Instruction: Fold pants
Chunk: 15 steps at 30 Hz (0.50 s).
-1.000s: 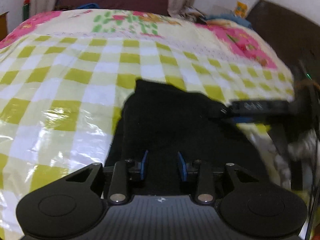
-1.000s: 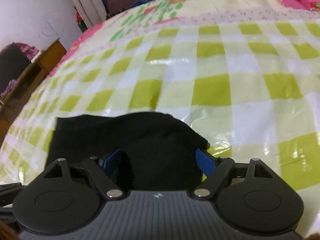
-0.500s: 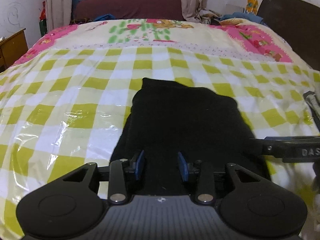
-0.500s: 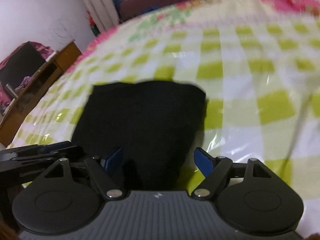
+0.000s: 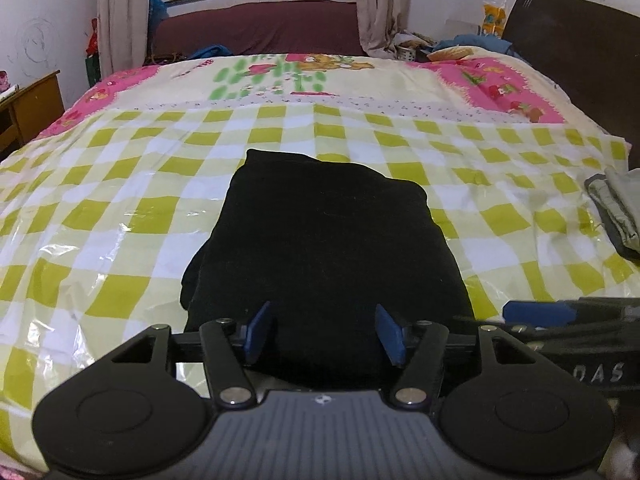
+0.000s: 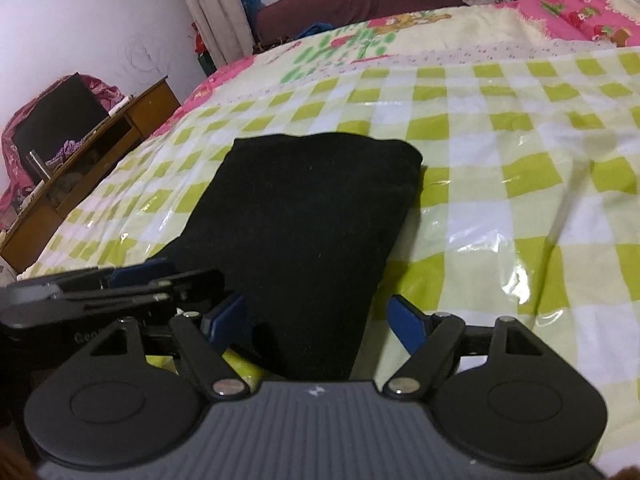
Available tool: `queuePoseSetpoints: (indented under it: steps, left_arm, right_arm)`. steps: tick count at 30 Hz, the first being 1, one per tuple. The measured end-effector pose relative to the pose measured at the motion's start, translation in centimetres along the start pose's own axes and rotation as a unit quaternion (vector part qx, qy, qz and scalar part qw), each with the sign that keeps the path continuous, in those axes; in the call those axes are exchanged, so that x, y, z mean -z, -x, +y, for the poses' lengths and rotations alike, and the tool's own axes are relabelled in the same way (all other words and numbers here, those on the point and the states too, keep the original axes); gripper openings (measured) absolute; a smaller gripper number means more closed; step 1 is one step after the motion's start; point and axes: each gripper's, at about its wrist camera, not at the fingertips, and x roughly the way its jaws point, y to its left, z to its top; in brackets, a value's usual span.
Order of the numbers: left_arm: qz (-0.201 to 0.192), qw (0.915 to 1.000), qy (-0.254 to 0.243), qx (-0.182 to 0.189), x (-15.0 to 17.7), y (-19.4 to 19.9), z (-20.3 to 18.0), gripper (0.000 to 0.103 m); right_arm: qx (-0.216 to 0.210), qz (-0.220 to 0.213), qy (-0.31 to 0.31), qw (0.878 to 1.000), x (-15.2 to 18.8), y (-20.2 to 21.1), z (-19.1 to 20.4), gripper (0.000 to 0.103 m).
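The black pants (image 5: 324, 240) lie folded into a thick rectangle on the green-checked plastic sheet (image 5: 120, 208) over the bed. They also show in the right wrist view (image 6: 304, 220). My left gripper (image 5: 322, 334) is open and empty, just above the near edge of the pants. My right gripper (image 6: 318, 322) is open and empty over the near right corner of the pants. The right gripper shows at the lower right of the left wrist view (image 5: 560, 316). The left gripper shows at the left of the right wrist view (image 6: 120, 280).
A grey folded garment (image 5: 620, 204) lies at the bed's right edge. A wooden desk (image 6: 80, 152) stands left of the bed. A dark headboard (image 5: 576, 60) is on the right, a maroon sofa (image 5: 260, 32) beyond the bed.
My left gripper has opened wider and both grippers have pulled back from the pants. The folded pants stay flat on the sheet.
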Motion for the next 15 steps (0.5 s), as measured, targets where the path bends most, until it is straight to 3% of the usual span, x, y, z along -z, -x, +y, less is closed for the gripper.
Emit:
queuePoseSetpoints:
  steps: [15]
  left_arm:
    - [-0.002,0.9997,0.007,-0.022,1.3,0.0,-0.9,0.081]
  right_arm:
    - [-0.003,0.001,-0.022,1.000,1.0,0.0,-0.8,0.079]
